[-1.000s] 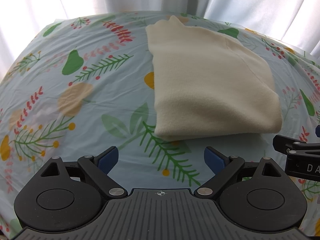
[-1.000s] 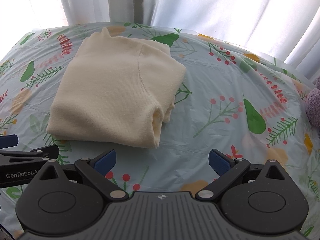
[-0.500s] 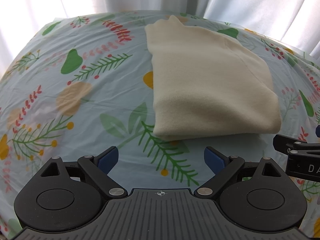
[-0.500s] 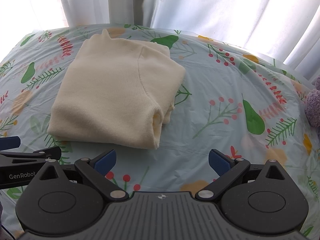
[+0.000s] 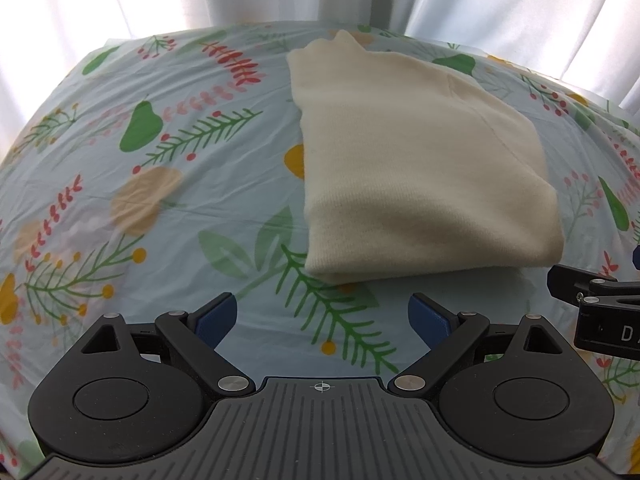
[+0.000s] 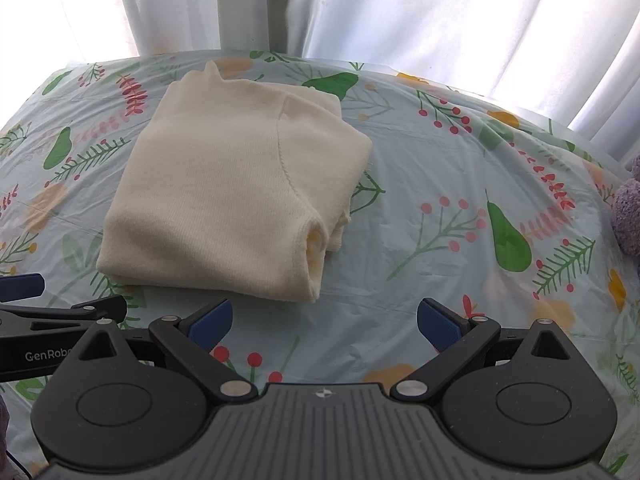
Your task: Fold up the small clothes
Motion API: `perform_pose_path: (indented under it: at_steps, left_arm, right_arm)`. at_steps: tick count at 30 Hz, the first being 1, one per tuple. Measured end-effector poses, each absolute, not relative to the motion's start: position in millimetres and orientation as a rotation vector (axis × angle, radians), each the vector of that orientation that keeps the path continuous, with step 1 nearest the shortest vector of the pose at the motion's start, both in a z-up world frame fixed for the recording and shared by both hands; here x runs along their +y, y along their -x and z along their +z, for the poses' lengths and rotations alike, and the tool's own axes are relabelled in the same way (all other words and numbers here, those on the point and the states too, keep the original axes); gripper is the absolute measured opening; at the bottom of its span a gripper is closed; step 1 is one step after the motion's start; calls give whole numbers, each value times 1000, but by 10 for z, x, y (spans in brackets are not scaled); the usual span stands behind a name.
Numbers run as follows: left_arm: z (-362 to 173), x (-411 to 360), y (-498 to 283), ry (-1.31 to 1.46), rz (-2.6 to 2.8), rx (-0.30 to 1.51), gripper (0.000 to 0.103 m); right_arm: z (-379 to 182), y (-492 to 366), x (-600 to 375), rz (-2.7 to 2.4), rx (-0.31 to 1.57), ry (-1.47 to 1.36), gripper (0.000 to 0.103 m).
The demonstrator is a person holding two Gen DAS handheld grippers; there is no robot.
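A cream knit sweater (image 5: 420,168) lies folded into a thick rectangle on the floral tablecloth (image 5: 180,208). In the right wrist view the same sweater (image 6: 224,200) shows a sleeve cuff tucked at its near right corner. My left gripper (image 5: 322,318) hovers open just short of the sweater's near edge, nothing between its blue pads. My right gripper (image 6: 324,322) is open too, a little nearer than the sweater's near right corner and apart from it. Each gripper's side shows at the edge of the other's view.
White curtains (image 6: 440,20) hang behind the table's far edge. A purple plush object (image 6: 628,216) sits at the right edge. Bare tablecloth stretches to the left of the sweater (image 5: 120,160) and to its right (image 6: 480,200).
Both grippers have drawn back and risen slightly from the sweater; it sits a little farther off in both views. The sweater itself has not moved.
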State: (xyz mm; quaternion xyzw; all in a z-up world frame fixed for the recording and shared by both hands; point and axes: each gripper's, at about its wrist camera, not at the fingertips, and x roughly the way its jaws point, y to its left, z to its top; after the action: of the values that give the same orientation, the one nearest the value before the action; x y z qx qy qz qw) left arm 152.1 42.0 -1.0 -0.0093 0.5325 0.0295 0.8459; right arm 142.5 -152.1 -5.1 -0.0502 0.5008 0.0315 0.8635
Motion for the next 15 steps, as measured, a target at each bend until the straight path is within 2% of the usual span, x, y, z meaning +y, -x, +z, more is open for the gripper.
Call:
perform_pose_path:
  at_steps: [15]
  left_arm:
    - [-31,427,-1533,21,52,1129,96]
  right_arm:
    - [-54,-1420,-1491,58,1048,110,99]
